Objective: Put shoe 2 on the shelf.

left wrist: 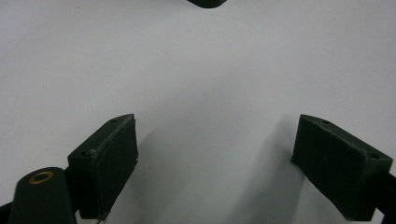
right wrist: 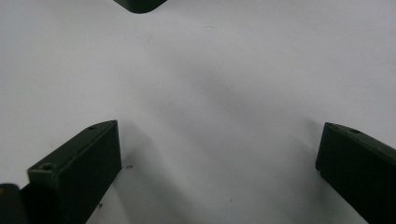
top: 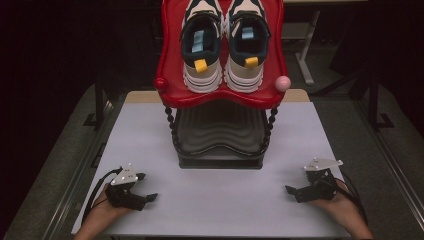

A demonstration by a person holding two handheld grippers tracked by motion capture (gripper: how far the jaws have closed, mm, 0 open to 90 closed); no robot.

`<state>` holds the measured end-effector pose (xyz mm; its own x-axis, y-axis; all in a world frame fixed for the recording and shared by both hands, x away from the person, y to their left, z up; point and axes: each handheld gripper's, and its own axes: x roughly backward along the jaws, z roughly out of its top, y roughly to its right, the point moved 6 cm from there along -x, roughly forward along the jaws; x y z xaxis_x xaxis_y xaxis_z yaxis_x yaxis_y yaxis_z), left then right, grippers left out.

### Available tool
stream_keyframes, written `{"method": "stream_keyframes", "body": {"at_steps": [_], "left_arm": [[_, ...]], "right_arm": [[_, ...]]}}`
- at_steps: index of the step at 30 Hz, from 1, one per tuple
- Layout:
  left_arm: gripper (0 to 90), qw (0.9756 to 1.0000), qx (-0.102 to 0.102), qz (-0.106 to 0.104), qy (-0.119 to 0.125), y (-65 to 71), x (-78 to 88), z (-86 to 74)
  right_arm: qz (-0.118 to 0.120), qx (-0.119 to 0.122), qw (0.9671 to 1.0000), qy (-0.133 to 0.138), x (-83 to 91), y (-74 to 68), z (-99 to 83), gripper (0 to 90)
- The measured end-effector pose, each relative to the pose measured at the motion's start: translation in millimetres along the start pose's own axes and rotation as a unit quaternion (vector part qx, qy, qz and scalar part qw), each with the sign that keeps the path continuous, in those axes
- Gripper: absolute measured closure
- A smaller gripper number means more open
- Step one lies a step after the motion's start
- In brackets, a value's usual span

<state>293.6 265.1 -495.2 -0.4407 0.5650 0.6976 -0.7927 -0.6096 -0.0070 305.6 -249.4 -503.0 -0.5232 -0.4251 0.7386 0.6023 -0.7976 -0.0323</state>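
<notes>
left gripper (top: 148,187) gaping, low | right gripper (top: 295,182) gaping, low

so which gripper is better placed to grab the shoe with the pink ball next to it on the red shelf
Right. The right gripper rests open on the table, on the same side as that shoe and the pink ball. The left gripper, also open, would probably have to cross over.

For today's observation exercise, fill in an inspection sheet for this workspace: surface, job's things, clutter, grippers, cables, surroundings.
Surface: white table top, bare near the hands.
Job's things: pair of sneakers side by side on the red top shelf of a two-tier rack; black lower shelf empty.
Clutter: nothing seen.
Grippers: left hand-held gripper and right hand-held gripper both open, holding nothing, low over the table.
Cables: black cable trails from the left gripper.
Surroundings: dark room, a desk leg behind.
</notes>
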Motion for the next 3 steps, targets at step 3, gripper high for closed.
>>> {"method": "stream_keyframes", "body": {"at_steps": [3], "left_arm": [[13.0, 1.0, -0.001, 0.0, 0.0, 0.0, 0.0, 0.1]], "right_arm": [[-0.002, -0.001, 1.0, 0.007, 0.1, 0.3, -1.0, 0.0]]}}
